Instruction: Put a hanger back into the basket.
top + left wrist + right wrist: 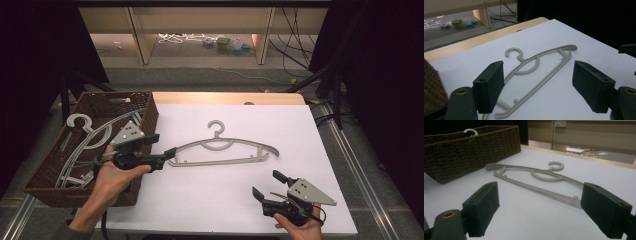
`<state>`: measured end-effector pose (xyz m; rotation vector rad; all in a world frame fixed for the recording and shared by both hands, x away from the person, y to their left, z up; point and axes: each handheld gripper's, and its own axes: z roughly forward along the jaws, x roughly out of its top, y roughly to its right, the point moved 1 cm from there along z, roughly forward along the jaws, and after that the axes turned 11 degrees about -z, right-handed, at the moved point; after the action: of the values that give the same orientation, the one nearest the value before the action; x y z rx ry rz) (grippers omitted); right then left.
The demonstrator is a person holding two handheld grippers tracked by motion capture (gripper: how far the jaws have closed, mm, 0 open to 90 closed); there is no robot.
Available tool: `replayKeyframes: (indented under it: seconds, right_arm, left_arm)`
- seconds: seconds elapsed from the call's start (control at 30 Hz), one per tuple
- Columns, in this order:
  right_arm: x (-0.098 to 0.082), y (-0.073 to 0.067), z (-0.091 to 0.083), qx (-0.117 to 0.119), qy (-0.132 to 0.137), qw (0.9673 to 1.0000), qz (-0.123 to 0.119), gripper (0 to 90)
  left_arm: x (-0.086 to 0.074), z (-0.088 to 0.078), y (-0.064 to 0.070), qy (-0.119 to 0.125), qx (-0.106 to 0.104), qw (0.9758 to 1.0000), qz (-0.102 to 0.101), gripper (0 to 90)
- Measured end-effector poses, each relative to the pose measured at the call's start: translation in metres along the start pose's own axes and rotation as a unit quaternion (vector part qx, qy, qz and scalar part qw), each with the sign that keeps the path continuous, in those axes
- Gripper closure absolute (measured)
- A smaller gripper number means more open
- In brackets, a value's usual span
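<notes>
The table (pixel 300 210) bears a brown basket (pixel 147 112) of hangers at 9 o'clock. At centre lies the grey hanger (pixel 225 150), flat, hook toward 12. It looks light, stiff and slick plastic; the straight bottom bar offers the surest hold. The left gripper (pixel 167 152) sits at its 9 o'clock tip, jaws spread, not pressing. The right gripper (pixel 267 186), at 5 o'clock, gapes with nothing between.

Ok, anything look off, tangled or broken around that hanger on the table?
Nothing stands out. The grey hanger lies flat and whole on the white table, its hook pointing away. The left gripper is open at its left end, not pressing on it. More hangers lie piled loosely in the brown basket.
</notes>
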<state>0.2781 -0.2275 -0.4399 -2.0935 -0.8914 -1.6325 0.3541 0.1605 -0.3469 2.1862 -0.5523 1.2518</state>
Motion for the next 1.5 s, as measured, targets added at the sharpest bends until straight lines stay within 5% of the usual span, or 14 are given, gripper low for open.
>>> replayKeyframes:
  seconds: [0.37,0.67,1.03,1.5]
  right_arm:
    - [0.000,0.002,-0.002,0.001,0.002,1.0000,0.000,15.8]
    - [-0.001,0.002,0.000,0.005,0.015,0.9998,0.009,15.7]
    - [-0.001,0.002,-0.004,0.006,0.008,0.9999,0.005,15.8]
    - [0.000,-0.001,-0.001,0.011,0.008,0.9999,0.000,15.8]
  left_arm:
    - [-0.014,0.035,0.008,0.002,-0.007,1.0000,-0.003,16.3]
    - [-0.015,0.061,0.006,-0.013,0.008,0.9995,0.026,17.8]
    - [-0.016,0.072,0.001,-0.026,0.015,0.9990,0.031,17.3]
    - [-0.011,0.105,-0.011,-0.079,0.014,0.9955,0.050,16.4]
